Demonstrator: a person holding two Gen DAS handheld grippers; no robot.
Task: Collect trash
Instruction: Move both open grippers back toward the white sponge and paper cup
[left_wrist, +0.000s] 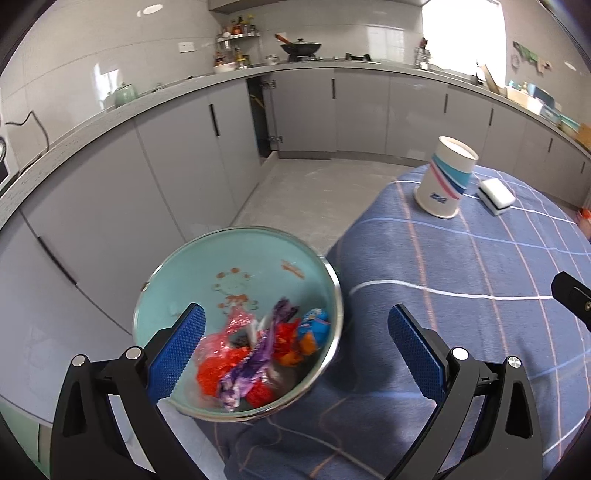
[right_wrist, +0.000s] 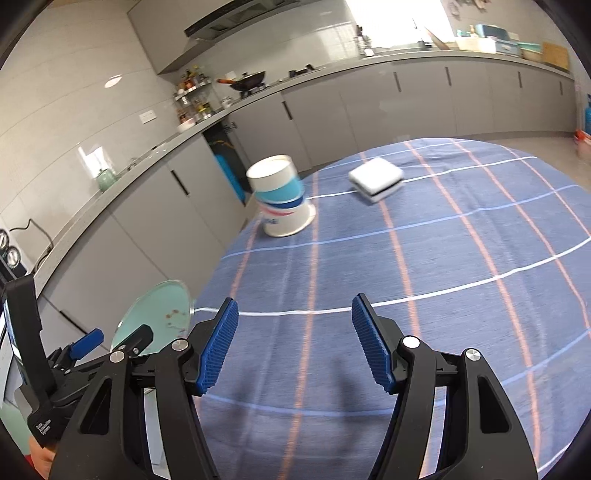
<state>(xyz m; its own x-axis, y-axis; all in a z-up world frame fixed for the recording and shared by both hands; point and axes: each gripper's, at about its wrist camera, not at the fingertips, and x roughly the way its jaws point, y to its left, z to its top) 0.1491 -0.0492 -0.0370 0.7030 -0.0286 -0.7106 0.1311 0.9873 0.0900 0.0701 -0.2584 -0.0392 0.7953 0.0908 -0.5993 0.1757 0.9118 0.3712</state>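
The crinkly candy wrappers (left_wrist: 258, 358) — red, purple, orange and blue — lay in a heap inside a round metal bowl with a pale green inside (left_wrist: 221, 266). They sat low in the bowl, at the side nearest the camera. A small orange cartoon picture showed on the bare green part above them. The bowl looked tipped and blurry, and it hung past the edge of the table, over the floor. In the right wrist view only a thin slice of the bowl (right_wrist: 159, 310) showed, at the table's left edge.

The left gripper (left_wrist: 295, 347) was spread wide. Its left blue pad (left_wrist: 177, 350) was in front of the bowl's rim and its other pad was over the cloth; I could not tell if either touched anything. The right gripper (right_wrist: 293, 343) was spread wide too, with only cloth between its pads.

The table wore a blue checked cloth with white and pink lines (left_wrist: 480, 295). Far across it stood an upside-down white paper cup with blue and red stripes (left_wrist: 445, 177), and just beside the cup lay a white sponge block with a dark strip (left_wrist: 496, 195). Grey kitchen cupboards (left_wrist: 362, 110) ran along the wall behind — a black wok (left_wrist: 300, 47) sat on the stove up there.
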